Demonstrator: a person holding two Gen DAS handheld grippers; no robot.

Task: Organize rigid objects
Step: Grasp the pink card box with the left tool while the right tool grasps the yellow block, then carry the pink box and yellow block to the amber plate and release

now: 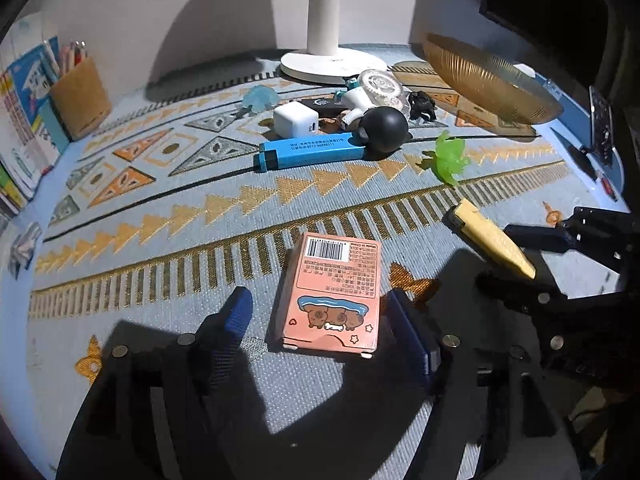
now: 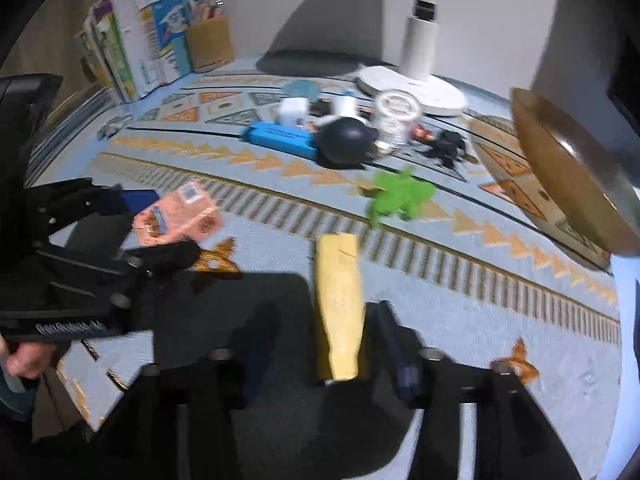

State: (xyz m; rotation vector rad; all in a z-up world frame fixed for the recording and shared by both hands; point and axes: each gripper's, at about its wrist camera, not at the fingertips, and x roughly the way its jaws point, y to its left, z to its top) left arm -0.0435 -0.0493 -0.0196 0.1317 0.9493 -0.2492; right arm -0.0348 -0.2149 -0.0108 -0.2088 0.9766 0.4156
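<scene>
From the left wrist view, the left gripper (image 1: 320, 320) stands over a pink box (image 1: 334, 292) that lies flat on the patterned cloth of the counter (image 1: 160, 240); its jaws sit apart on either side of the box, with a clear gap on the left and the right pad just beside the box's edge, so nothing is clamped. At the right edge the right gripper (image 1: 516, 248) is partly cut off, with a yellow bar (image 1: 490, 238) between its dark fingers. Farther back lie a blue stick-shaped case (image 1: 312, 152), a black ball (image 1: 383, 124), a white charger cube (image 1: 295, 120), a green toy (image 1: 450, 158), a lamp base (image 1: 334, 66) and a gold ribbed bowl (image 1: 488, 80); the small things behind the ball overlap and are hard to tell apart. The right wrist view is blurred. Here the right gripper (image 2: 316, 344) has the yellow bar (image 2: 338, 304) lying between narrowly spread jaws; the right pad is close beside the bar, the left finger is lost in shadow, and whether the pads press on it I cannot tell. At left, the left gripper (image 2: 156, 224) brackets the pink box (image 2: 178, 218), a hand (image 2: 24, 360) shows at the frame edge, and books (image 2: 136, 40) stand at the back.
</scene>
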